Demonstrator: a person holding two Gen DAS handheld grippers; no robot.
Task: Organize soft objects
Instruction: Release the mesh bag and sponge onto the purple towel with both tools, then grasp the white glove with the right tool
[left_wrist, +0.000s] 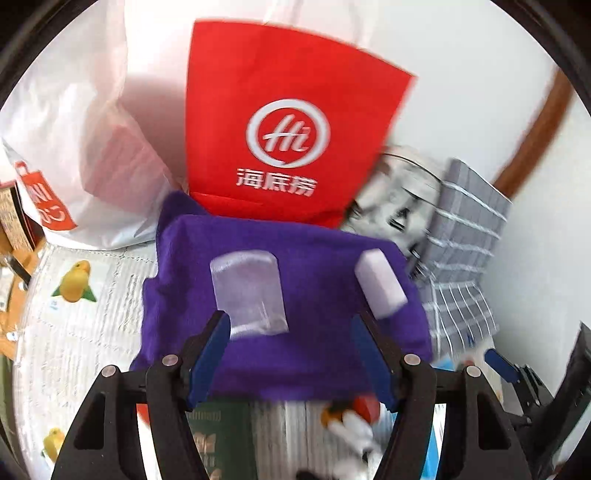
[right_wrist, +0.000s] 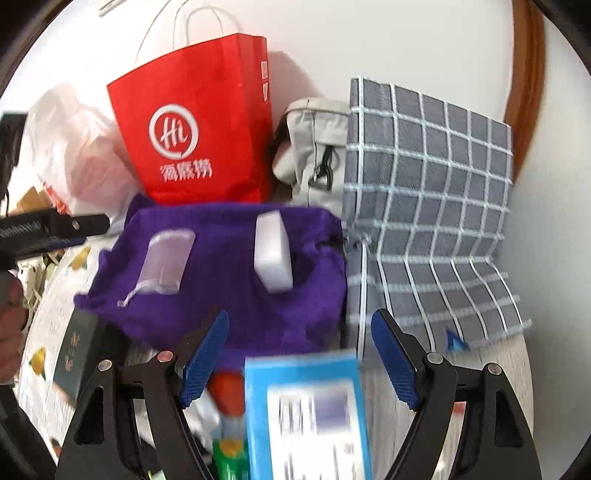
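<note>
The folded purple fleece cloth (left_wrist: 280, 302) lies on the bench, just in front of the red paper bag with a white round logo (left_wrist: 284, 140); on top of the cloth rest two things, a clear soft plastic piece (left_wrist: 249, 291) at about 9 o'clock and a white foam block (left_wrist: 380, 282) at about 3 o'clock, apart from each other. The left tool (left_wrist: 288, 354) hangs over the near edge of the cloth with its blue pads well apart and nothing between them; whether they touch the cloth I cannot tell. The right tool (right_wrist: 299, 354) is also wide open and holds nothing; a blurred blue box (right_wrist: 306, 413) lies below it at 6 o'clock. A grey cloth with white grid lines (right_wrist: 428, 221) leans at 3 o'clock of the purple cloth, touching its edge; a light grey pouch (right_wrist: 314, 144) stands between it and the red bag; a white plastic bag (left_wrist: 74, 147) is at 10 o'clock.
</note>
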